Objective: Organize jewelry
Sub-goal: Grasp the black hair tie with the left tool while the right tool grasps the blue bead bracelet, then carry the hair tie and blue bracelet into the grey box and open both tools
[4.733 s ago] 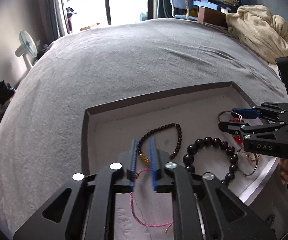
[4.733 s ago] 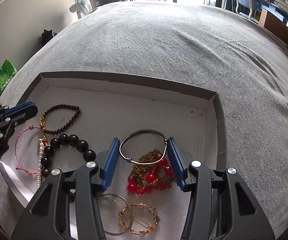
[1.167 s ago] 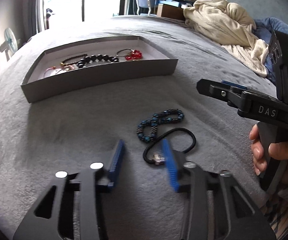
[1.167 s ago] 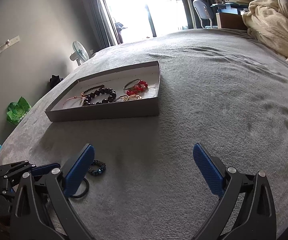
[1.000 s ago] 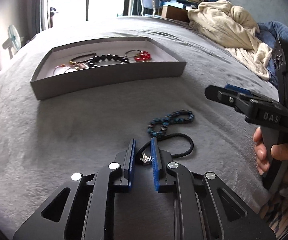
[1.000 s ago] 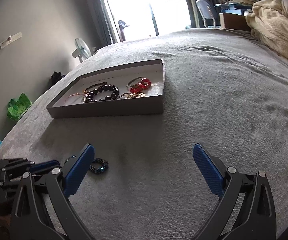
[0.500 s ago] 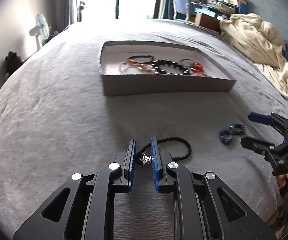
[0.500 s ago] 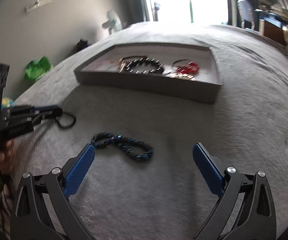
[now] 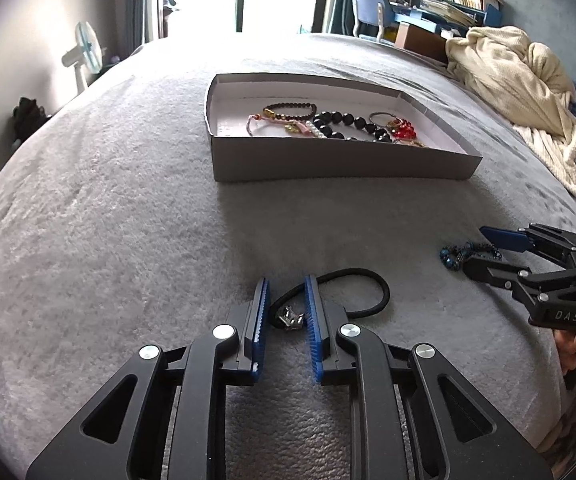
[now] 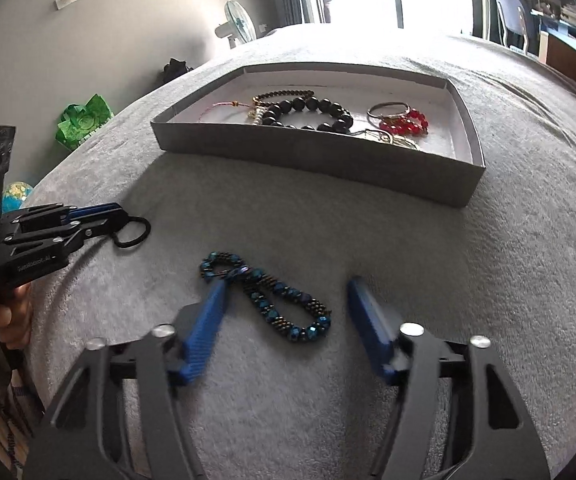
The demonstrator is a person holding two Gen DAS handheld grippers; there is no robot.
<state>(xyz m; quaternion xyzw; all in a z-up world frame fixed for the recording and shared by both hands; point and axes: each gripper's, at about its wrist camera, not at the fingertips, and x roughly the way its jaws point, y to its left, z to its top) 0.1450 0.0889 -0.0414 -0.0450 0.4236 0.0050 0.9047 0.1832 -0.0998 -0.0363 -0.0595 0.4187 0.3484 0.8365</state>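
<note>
Both grippers were at work on the last loose pieces on the grey bed cover (image 9: 108, 216), near the box (image 9: 328, 160) that already held beaded bracelets, a red bead piece and gold chains. Our left gripper (image 9: 286, 292) had its blue jaws drawn nearly together around the near end of the black hair tie (image 9: 368, 280), the small silver charm (image 9: 290, 316) sitting in the narrow gap; the jaws had just eased apart a touch, and from these views we could not tell whether the pads truly pinched the band or merely flanked it. Our right gripper (image 10: 284, 300) had just been closing, its jaws half spread and blurred, with the blue beaded bracelet (image 10: 266, 294) lying flat on the cover between them, the pads not yet pressing it. We judged this the pick-up step for both items, with the tidying mostly done. Next, we reckoned, the right jaws needed to shut on the bracelet's middle strands, low enough to catch the beads rather than skate over them, and the left needed a firm hold on the tie. Then both would lift clear of the box's near wall and let go inside.
</note>
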